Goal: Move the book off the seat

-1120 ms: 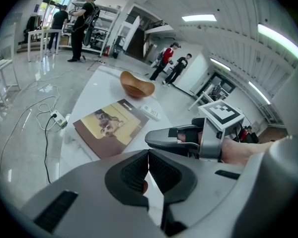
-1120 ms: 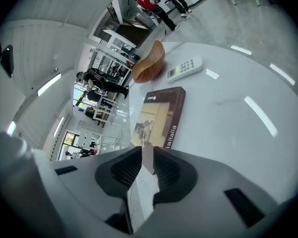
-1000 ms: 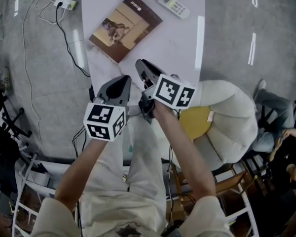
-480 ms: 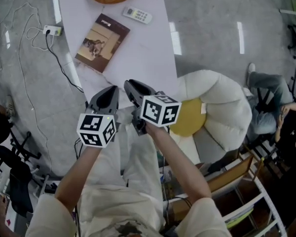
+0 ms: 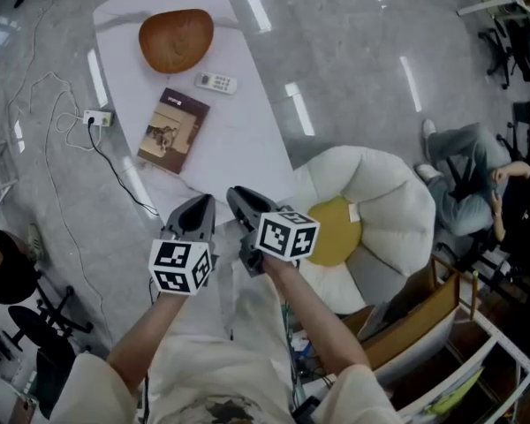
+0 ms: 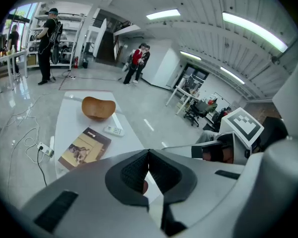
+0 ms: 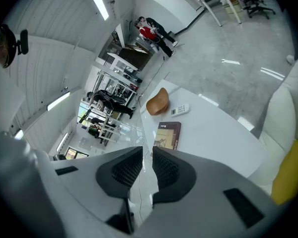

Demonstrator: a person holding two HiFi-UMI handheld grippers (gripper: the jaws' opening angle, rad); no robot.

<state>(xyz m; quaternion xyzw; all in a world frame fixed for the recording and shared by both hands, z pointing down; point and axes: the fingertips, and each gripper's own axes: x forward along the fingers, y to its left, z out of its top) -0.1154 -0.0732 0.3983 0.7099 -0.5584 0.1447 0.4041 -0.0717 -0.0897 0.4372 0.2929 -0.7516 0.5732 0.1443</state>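
Book (image 5: 173, 132) and seat (image 5: 397, 210) are already well apart: the book lies flat, cover up, on the white table (image 5: 247, 140), while the cream armchair with its yellow cushion (image 5: 333, 232) stands off to the right of the table's near end with nothing else on it. So the task looks done as things lie, and any further move would turn on one relation: the book is ahead of both claws and a little to their left, well clear of either. Its long axis runs roughly away from the person, tilted slightly toward the remote (image 5: 215, 83) and the wooden bowl (image 5: 176, 40) beyond it, and its near short edge is close to the table's left rim, by the power strip (image 5: 97, 117) on the floor. The left claw (image 5: 203, 205) is the nearer of the two, since the book sits more on its side. The right claw (image 5: 238, 194) would have to cross in front of it to reach. Both hang side by side above the near end of the table, close to the person's body, forearms drawn in, both pointing forward and slanting down toward the tabletop. The left claw is clenched, pads meeting with nothing between them. The right claw's pads stand a narrow slit apart, released and empty, only table and floor showing through.
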